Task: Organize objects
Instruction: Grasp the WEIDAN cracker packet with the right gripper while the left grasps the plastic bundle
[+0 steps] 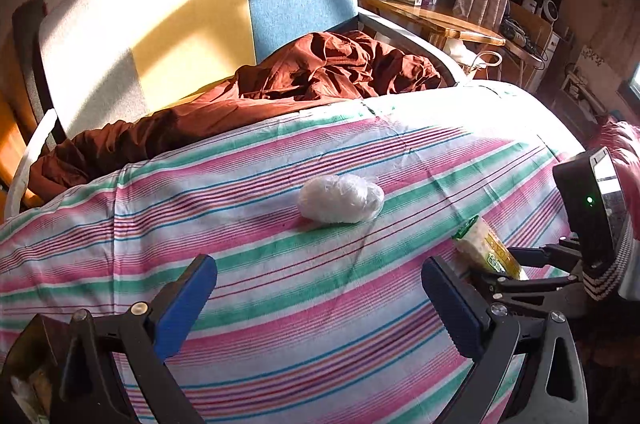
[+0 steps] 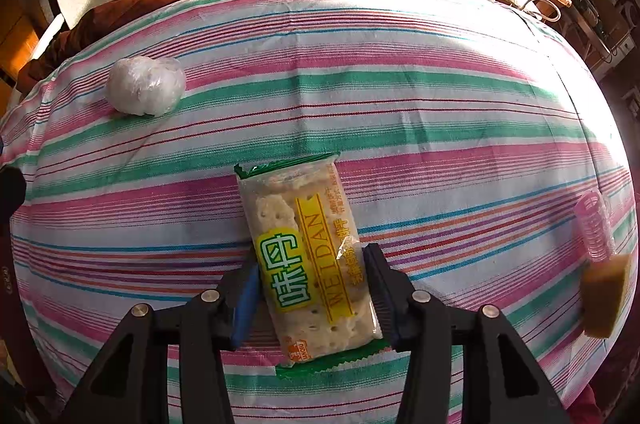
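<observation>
Right wrist view, my listing: striped cloth [image 2: 440, 96] over the desk; cracker packet [image 2: 308, 256] lying on it, my right gripper [image 2: 312, 288] with jaws closed against its long sides; white wrapped bundle [image 2: 144, 86] at far left; pink spring [image 2: 594, 228] and yellow sponge [image 2: 606, 294] at the right edge. My left gripper [image 1: 320, 300] has jaws wide, empty.

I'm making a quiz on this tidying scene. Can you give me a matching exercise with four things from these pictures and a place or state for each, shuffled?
Things:
1. clear-wrapped cracker packet with green ends
2. white lump wrapped in clear plastic film
3. pink ribbed plastic hair roller
4. crumpled rust-brown cloth

Places or states:
A. lies beyond the striped sheet's far edge, on the seat
B. clamped between the right gripper's fingers
C. alone on the sheet, untouched, left of the packet
D. at the sheet's right edge, next to a yellow sponge block

Pairs: 1-B, 2-C, 3-D, 4-A
</observation>
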A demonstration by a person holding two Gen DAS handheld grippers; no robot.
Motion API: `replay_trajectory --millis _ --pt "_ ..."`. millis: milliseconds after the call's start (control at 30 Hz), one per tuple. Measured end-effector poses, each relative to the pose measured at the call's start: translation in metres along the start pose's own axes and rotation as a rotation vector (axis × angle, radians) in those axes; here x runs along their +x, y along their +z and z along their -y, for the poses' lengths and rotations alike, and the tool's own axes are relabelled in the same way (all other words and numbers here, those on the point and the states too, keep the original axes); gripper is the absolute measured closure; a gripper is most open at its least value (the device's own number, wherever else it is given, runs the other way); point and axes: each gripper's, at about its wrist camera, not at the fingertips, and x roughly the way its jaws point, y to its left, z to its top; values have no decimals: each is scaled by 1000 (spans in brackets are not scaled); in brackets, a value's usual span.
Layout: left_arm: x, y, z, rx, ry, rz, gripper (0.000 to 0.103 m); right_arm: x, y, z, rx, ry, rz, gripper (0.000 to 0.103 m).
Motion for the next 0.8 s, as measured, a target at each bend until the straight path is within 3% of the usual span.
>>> replay_trajectory --millis 200,500,533,567,667,800 --pt "49 26 9 18 2 -20 0 -4 -3 -2 -17 -12 -3 52" --pt "104 39 17 70 48 -63 2 -11 -10 -7 -35 -32 0 52" --pt "106 39 17 76 51 -65 13 -11 -10 -7 -41 -35 1 52" --pt "109 39 17 75 43 -80 34 -6 -7 -10 -47 -37 2 52" --pt "105 31 9 19 9 -86 41 -8 -8 -15 -53 -37 7 52" --pt "84 2 4 -26 5 -77 42 -6 -7 -15 -58 -38 9 53"
